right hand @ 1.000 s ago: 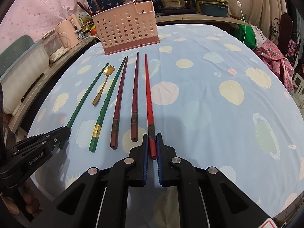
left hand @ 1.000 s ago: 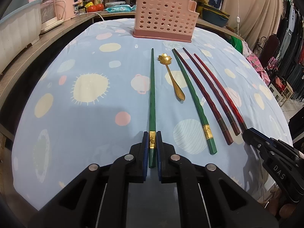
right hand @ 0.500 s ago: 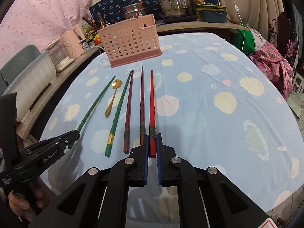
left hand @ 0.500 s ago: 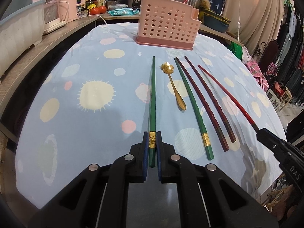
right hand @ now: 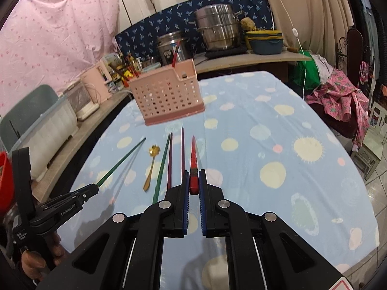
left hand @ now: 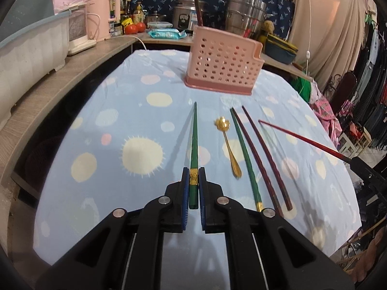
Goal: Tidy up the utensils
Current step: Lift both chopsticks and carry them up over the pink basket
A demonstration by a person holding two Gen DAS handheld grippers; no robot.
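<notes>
The left gripper point(left hand: 193, 181) pinches a green chopstick point(left hand: 194, 142) near its gold-banded end, tip raised towards the far side; the right gripper point(right hand: 194, 181) is clamped on the thick end of a red chopstick point(right hand: 193, 162), likewise lifted clear of the cloth. The step in hand looks like the carry from table to holder; the pink perforated basket point(left hand: 223, 67) stands upright at the far end of the table, well apart from both tips. The next move likely calls for swinging each stick towards vertical over the basket's open top, one at a time so the tips do not cross, then releasing. A second green chopstick point(left hand: 245, 154), two dark red chopsticks point(left hand: 263, 159) and a gold spoon point(left hand: 229, 149) lie in a row on the cloth, not yet gathered. The table wears a pale blue cloth point(left hand: 135, 125) with cream and pink spots; beyond it a counter holds steel pots point(right hand: 217, 31), a pink appliance point(left hand: 101, 17) and tomatoes; clothes hang at the right.
</notes>
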